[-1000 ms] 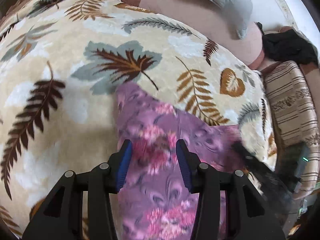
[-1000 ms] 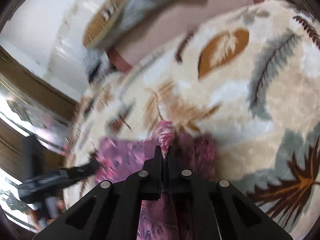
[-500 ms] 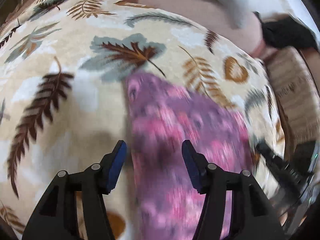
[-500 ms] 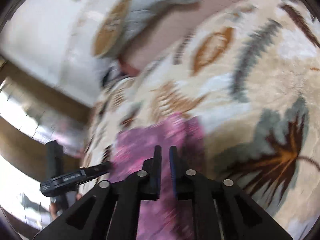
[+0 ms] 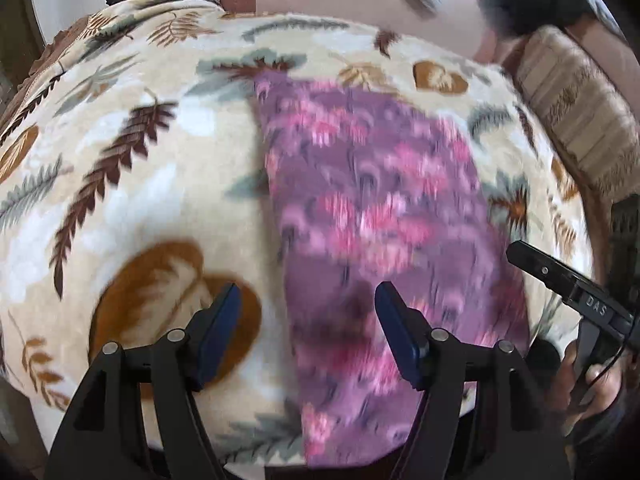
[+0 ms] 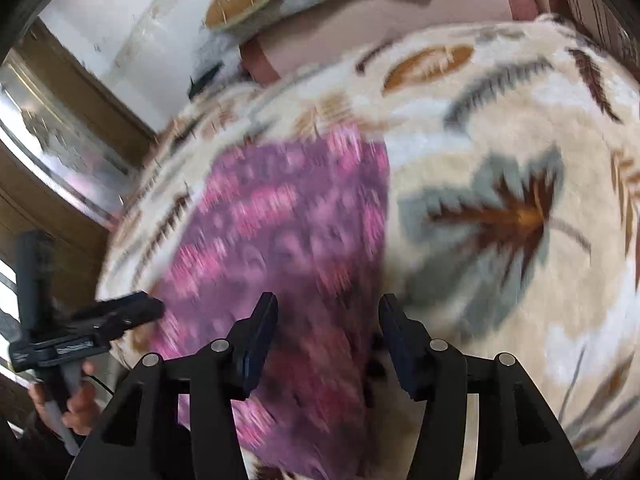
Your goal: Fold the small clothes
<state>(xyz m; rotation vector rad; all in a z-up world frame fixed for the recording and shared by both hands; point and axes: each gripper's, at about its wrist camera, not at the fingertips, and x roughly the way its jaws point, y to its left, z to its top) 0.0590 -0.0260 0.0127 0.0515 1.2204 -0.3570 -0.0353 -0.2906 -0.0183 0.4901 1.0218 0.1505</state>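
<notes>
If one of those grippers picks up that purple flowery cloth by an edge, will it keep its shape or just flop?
The purple cloth would probably flop: it looks thin and lies flat, following the leaf-print blanket. It is likely light. It may drag rather than slide, since the blanket looks fuzzy.

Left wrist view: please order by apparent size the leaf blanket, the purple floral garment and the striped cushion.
1. leaf blanket
2. purple floral garment
3. striped cushion, though it lies farther away and is partly cut off.

Soft daylight, motion blur smears the purple cloth point(image 5: 380, 208) under me, fisheye bends my edges dark
</notes>
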